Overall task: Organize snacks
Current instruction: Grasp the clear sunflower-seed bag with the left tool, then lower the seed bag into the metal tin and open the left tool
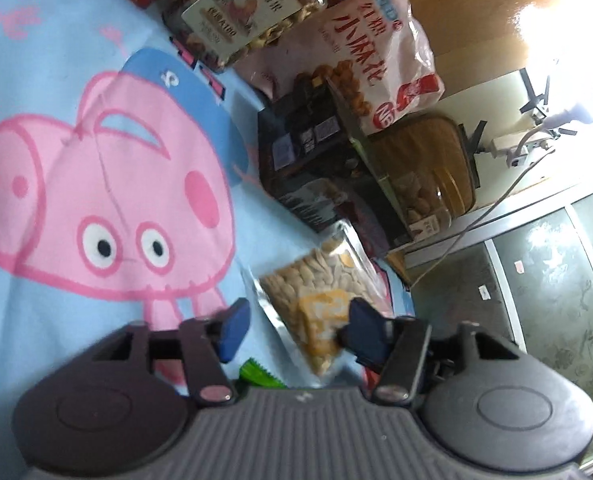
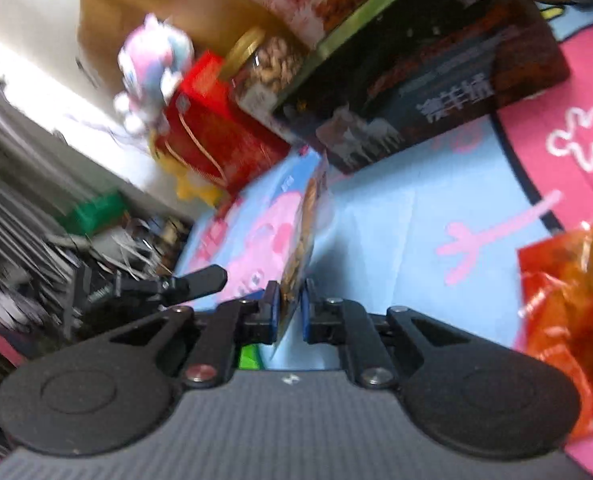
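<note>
A clear packet of pale seeds [image 1: 316, 300] with a yellow label hangs over the blue pig-print blanket [image 1: 76, 60]. My left gripper [image 1: 296, 324] is open, its blue fingers on either side of the packet without closing on it. My right gripper [image 2: 289, 312] is shut on the same packet [image 2: 304, 232], seen edge-on and upright. Behind stand a dark box [image 1: 308, 160], a pink snack bag [image 1: 380, 52] and a nut jar [image 1: 252, 12] lying on its side.
A red box [image 2: 216, 136] and a plush toy [image 2: 152, 68] sit at the blanket's far edge. An orange-red snack bag [image 2: 568, 304] lies at the right. A green wrapper [image 1: 256, 374] lies under the left gripper. Clutter and a green crate [image 2: 96, 208] fill the floor on the left.
</note>
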{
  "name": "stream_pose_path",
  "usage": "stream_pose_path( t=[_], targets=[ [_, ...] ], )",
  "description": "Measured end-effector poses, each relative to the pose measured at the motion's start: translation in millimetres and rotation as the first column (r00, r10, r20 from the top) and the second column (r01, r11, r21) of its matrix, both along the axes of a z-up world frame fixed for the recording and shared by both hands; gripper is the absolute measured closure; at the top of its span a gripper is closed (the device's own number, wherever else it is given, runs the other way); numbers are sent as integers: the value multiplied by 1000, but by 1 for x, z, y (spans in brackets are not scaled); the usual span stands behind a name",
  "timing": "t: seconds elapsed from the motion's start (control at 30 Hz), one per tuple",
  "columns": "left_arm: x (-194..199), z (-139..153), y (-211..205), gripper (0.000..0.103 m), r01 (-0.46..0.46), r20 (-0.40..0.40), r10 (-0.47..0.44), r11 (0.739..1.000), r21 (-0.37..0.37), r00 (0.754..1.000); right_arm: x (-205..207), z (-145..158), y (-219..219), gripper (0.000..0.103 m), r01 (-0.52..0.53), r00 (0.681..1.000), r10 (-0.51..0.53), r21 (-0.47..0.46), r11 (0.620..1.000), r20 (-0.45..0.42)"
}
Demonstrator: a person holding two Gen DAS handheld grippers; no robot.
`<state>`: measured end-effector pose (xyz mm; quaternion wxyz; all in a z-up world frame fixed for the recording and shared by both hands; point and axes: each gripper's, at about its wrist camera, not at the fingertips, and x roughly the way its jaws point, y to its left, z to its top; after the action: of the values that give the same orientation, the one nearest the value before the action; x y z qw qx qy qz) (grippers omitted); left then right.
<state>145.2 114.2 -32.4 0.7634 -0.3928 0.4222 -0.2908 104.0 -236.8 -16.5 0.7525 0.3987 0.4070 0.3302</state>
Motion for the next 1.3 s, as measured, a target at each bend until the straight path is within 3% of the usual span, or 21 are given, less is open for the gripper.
stream_pose_path(
  t=[0.2,0.4,0.53,0.57,0.63,0.7,0.73,0.77,0.87,1.0,1.1,1.17,1.2,1.27,1.3],
  targets=[
    [6,6,-23,40,41,12,-40,997,-65,999,-1,-2,-5,89,45,999,-41,170,984,-25],
    [10,19,-31,37,33,60,-25,991,-129,998,1,-7,-29,89,99,994,-81,330,939,-69],
    [15,28,-26,14,0,93,9,996,-93,996,1,-1,-43,89,95,995,-82,424,901,-49],
    [17,28,-26,14,4,91,5,995,-97,996,2,1,-44,89,90,996,-81,430,898,-39],
    [21,29,-32,15,35,94,-23,992,-125,995,4,3,-45,89,77,997,-72,438,896,-27],
    [25,33,-44,27,81,111,-67,988,-128,992,8,5,-46,89,61,998,-59,448,892,-18],
    [28,36,-50,44,104,118,-90,987,-120,989,10,7,-47,89,61,998,-62,441,895,-12],
    [31,39,-57,56,121,124,-107,986,-112,987,11,9,-50,89,70,997,-76,420,905,-4],
    [47,54,-69,74,145,150,-128,984,-108,980,22,17,-59,89,104,993,-119,382,918,15],
    [76,85,-98,74,151,216,-147,989,1,965,41,39,-71,89,168,975,-199,259,951,96],
    [109,97,-126,73,156,224,-173,984,91,959,58,56,-71,85,256,948,-263,60,965,179],
    [128,94,-139,72,152,210,-183,977,152,960,66,62,-64,73,318,926,-285,-102,943,249],
    [137,91,-147,72,143,200,-181,972,188,963,69,64,-58,71,343,913,-279,-190,920,298],
    [148,84,-160,61,128,192,-179,959,252,965,72,66,-42,61,378,892,-231,-361,852,389],
    [151,81,-164,58,111,193,-170,952,284,966,71,66,-33,57,415,872,-210,-440,797,441]
  ],
)
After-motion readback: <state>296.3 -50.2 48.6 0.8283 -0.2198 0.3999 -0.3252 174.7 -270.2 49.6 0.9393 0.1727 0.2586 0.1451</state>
